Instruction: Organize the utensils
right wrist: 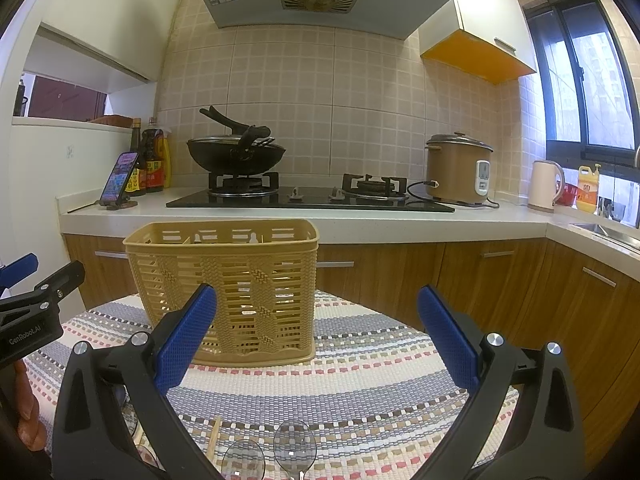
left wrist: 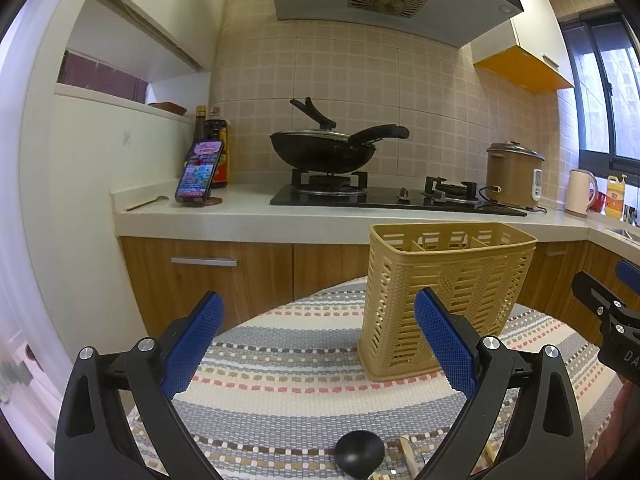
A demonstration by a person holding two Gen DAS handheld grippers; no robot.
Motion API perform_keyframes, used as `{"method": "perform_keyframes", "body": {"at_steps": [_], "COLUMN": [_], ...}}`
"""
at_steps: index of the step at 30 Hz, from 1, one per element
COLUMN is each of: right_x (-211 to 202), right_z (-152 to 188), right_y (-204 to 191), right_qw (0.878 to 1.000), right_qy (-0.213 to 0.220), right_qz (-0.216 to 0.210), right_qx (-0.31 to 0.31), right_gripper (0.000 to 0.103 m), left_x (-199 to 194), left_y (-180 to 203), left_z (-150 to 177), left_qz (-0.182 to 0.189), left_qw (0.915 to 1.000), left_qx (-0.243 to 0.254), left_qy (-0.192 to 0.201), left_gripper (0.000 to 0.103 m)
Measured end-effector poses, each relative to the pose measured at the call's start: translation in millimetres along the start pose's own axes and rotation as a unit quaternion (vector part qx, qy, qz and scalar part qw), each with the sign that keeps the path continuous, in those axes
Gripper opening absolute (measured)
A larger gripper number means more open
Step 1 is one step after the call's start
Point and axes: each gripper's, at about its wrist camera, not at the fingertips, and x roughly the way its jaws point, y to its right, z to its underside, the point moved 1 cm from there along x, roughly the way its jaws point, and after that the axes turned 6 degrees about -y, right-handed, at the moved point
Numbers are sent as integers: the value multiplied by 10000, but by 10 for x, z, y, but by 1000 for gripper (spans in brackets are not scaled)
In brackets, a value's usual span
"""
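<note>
- You are holding the left gripper (left wrist: 319, 336) spread wide and empty, its blue pads (left wrist: 446, 340) framing bare cloth in front of the tan utensil basket (left wrist: 444, 300); probably a ready pose, jaws pre-opened for a pick.
- You are carrying the right gripper (right wrist: 317, 334) likewise released and holding nothing, with the basket (right wrist: 224, 292) ahead and a little left of it.
- The basket is standing upright on the striped woven mat (right wrist: 360, 380), far side of the table, open top facing up; its dividers are showing, and the compartments look empty, though I cannot tell fully through the slats.
- The utensils are lying near you, on the basket's near side: two clear spoon bowls (right wrist: 294, 446) and a pale chopstick-like stick (right wrist: 214, 438) at the bottom of the right view; a black ladle bowl (left wrist: 359, 454) at the bottom of the left view. Handles are running out of frame.
- Judgement: nothing is yet sorted; you are hovering above the pieces, so the next pick wants a downward tilt.
- Beyond the basket, the counter is carrying a wok (left wrist: 324, 150) on the hob, a rice cooker (right wrist: 458, 170), a kettle (right wrist: 546, 186) and a propped phone (left wrist: 199, 172); all well apart, no obstruction.
- Watch the two grippers crowding each other beside the basket.
</note>
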Motion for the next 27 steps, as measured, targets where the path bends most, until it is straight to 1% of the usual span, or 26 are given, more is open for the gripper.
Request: {"method": "perform_keyframes", "body": {"at_steps": [20,24,27], "right_x": [2,30,110], "right_z": [4,15,38], "right_y": [14,45,118], "right_qw": [10000,9998,9986], "right_qy": [9,-40,-231], "right_qz": [68,168,-24], "right_qx": [35,126,476], "right_gripper": [96,96,96], "left_x": [-30,-28,-3], "left_y": [-3,-8,-102], "left_z": [-7,-13,-54], "left_qz": [-29,-32,-12], "left_qw": [10000,10000,9998], "left_qx": [-17,-26,-187], "left_qy": [14,32,-41], "left_gripper": [93,93,93]}}
